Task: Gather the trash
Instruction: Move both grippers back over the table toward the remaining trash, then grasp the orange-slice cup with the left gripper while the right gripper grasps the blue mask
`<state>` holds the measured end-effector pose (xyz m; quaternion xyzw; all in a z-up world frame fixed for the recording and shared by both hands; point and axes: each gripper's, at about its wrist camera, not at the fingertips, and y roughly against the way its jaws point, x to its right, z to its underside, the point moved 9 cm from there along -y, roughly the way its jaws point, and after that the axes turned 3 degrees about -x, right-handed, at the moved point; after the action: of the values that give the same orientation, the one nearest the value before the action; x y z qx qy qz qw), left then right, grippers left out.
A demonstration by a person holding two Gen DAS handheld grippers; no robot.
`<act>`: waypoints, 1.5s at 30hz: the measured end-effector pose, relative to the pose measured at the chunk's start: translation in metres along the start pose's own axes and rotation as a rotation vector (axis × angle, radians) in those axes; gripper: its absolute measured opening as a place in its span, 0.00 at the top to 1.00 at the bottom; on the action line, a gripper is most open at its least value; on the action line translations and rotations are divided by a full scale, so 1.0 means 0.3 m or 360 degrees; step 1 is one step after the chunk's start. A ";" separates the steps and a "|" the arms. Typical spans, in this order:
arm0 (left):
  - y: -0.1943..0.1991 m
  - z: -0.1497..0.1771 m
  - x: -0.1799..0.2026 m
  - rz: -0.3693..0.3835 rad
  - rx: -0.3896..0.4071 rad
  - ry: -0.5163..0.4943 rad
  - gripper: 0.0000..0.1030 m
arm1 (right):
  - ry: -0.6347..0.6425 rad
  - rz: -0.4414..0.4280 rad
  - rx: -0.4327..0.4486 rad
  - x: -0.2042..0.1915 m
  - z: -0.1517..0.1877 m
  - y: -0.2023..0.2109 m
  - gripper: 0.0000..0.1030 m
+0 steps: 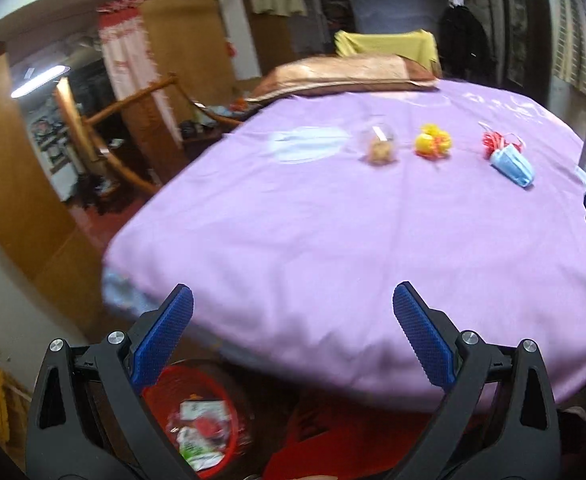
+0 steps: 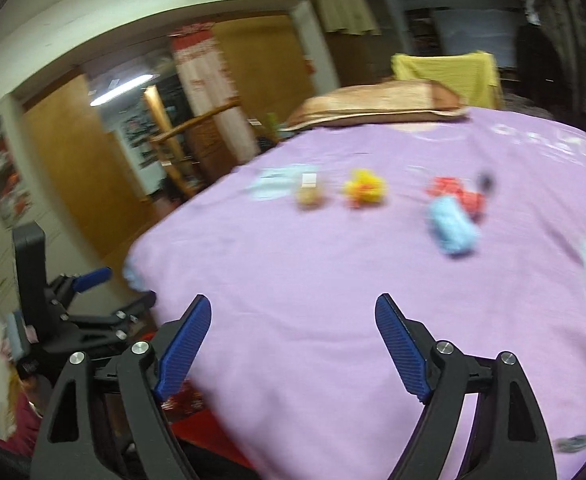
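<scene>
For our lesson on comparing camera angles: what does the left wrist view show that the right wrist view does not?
Only the left view: the red basket holding wrappers, below the bed edge. Only the right view: the left gripper from the side. Both: the purple bedspread, blue mask, yellow scrap, and open jaws holding nothing.

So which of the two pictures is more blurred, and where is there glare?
Right wrist view: heavily motion-blurred, the blue mask and yellow wrapper smeared. Left wrist view: sharper, blue mask readable, softer at the edges; the ceiling lamp glares. Both bend straight lines.
</scene>
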<state>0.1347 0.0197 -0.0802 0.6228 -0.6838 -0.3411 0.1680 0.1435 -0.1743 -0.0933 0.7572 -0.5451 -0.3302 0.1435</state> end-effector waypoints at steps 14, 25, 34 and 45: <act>-0.527 -0.474 0.246 0.0245 -0.0223 0.0068 0.06 | -0.0095 0.0335 -0.0034 0.359 -0.177 -0.132 0.16; -0.753 -0.481 0.231 0.0264 -0.0432 0.0217 0.06 | -0.0254 0.0429 -0.0075 0.548 -0.321 -0.272 0.15; -0.753 -0.463 0.215 0.0277 -0.0460 0.0223 0.06 | -0.0225 0.0435 -0.0261 0.550 -0.218 -0.369 0.15; -0.716 -0.496 0.213 0.0393 -0.0379 0.0277 0.19 | -0.0287 0.0460 -0.0227 0.572 -0.214 -0.350 0.15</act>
<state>0.3796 -0.0785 -0.1320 0.5370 -0.6928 -0.3411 0.3396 0.2946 -0.3031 -0.1652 0.6262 -0.6340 -0.4105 0.1935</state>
